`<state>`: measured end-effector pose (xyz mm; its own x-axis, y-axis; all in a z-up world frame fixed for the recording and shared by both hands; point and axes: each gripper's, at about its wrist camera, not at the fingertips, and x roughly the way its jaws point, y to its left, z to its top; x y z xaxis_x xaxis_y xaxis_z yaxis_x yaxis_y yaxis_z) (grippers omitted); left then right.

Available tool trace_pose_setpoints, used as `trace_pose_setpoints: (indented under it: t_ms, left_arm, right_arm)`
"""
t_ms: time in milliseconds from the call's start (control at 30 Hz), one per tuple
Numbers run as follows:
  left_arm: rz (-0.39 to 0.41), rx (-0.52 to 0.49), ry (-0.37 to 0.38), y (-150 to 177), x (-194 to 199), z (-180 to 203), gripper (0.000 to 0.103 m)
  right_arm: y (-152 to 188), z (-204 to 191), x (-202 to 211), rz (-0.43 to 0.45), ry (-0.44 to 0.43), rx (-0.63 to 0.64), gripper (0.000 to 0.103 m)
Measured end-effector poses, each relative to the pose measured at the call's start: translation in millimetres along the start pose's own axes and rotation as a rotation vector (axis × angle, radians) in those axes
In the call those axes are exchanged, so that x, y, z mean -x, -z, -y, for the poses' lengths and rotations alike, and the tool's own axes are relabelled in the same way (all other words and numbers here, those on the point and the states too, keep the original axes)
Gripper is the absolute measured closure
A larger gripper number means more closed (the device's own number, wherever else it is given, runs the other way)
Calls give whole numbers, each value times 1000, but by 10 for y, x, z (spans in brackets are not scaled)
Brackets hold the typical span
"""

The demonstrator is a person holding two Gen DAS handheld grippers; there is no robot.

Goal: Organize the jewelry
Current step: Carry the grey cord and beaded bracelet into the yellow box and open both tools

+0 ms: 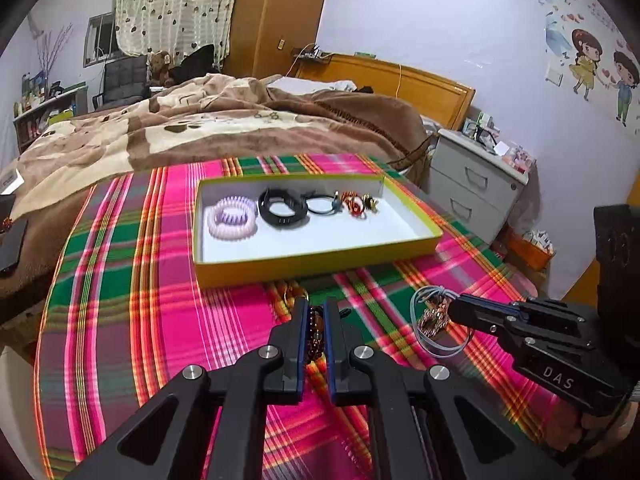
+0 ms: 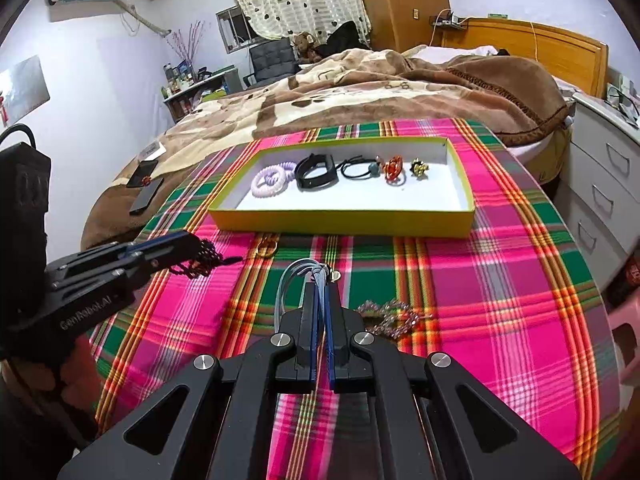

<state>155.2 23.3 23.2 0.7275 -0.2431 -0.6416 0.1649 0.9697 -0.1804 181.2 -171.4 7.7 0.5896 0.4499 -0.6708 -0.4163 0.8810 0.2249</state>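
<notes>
Left gripper (image 1: 316, 312) is clamped on a dark beaded bracelet (image 1: 315, 330); in the right wrist view the beads (image 2: 200, 258) are seen hanging off its tips, clear of the plaid tablecloth (image 2: 480, 300). Right gripper (image 2: 322, 284) is closed on a grey-blue hair tie (image 2: 290, 276), loops sticking out left of the jaws. A pinkish sparkly piece (image 2: 386, 316) is seen just right of that gripper, probably resting on the cloth; contact is hard to judge. A small gold item (image 2: 267, 247) lies in front of the yellow tray (image 2: 340, 220). In the tray, left to right: lilac coil ties (image 2: 270, 180), black band (image 2: 316, 172), black hair tie (image 2: 356, 170), orange piece (image 2: 393, 168), gold piece (image 2: 419, 167).
</notes>
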Motion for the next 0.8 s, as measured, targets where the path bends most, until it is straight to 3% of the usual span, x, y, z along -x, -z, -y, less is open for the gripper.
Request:
trace_pose_setpoints:
  t_ms: [367, 800]
  left_arm:
    - [51, -13, -10, -315, 13, -113, 96]
    - [72, -23, -64, -745, -313, -369, 96]
  right_arm:
    - [-268, 96, 37, 52, 28, 23, 100]
    - [-700, 387, -235, 72, 64, 12, 100]
